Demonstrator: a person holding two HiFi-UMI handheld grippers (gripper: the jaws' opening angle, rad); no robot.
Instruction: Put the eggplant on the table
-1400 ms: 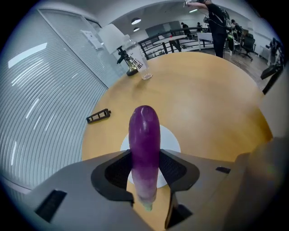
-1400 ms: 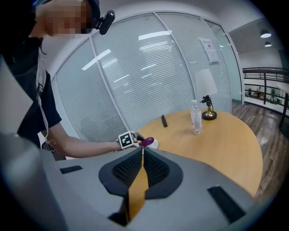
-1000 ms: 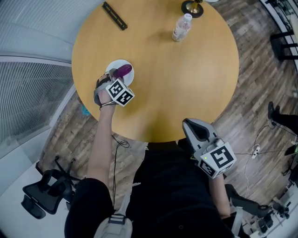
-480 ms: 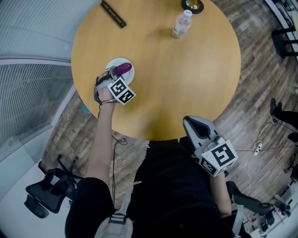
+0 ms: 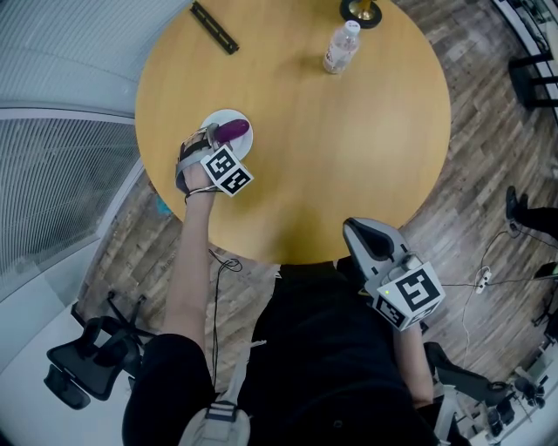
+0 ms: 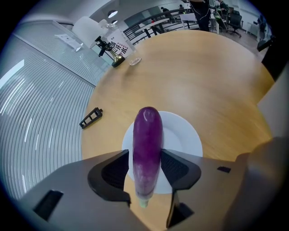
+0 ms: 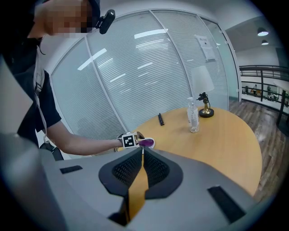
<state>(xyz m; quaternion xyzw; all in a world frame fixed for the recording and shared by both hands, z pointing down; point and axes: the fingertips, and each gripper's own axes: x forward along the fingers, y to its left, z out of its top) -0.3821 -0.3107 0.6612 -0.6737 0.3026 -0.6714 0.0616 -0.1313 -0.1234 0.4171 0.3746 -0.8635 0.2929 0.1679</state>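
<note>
A purple eggplant [image 5: 232,131] lies on a small white plate [image 5: 218,120] near the left edge of the round wooden table [image 5: 349,139]. My left gripper [image 5: 220,141] points down over the plate. In the left gripper view the eggplant [image 6: 146,144] runs lengthwise between the jaws of the left gripper [image 6: 144,155], above the plate [image 6: 185,140]. The jaws are opening, and the pads stand close beside the eggplant without pressing it. My right gripper [image 5: 356,231] hangs off the table's near edge, its jaws shut on nothing [image 7: 141,151]. It looks across at the eggplant [image 7: 145,142].
A clear water bottle [image 5: 340,50] and a brass stand [image 5: 360,10] are at the table's far side. A black bar [image 5: 214,29] lies far left. An office chair [image 5: 87,366] sits on the floor at lower left. Glass walls run along the left.
The left gripper's marker cube has rolled slightly over the plate. Both hands stay where they were, and the eggplant has not moved.
</note>
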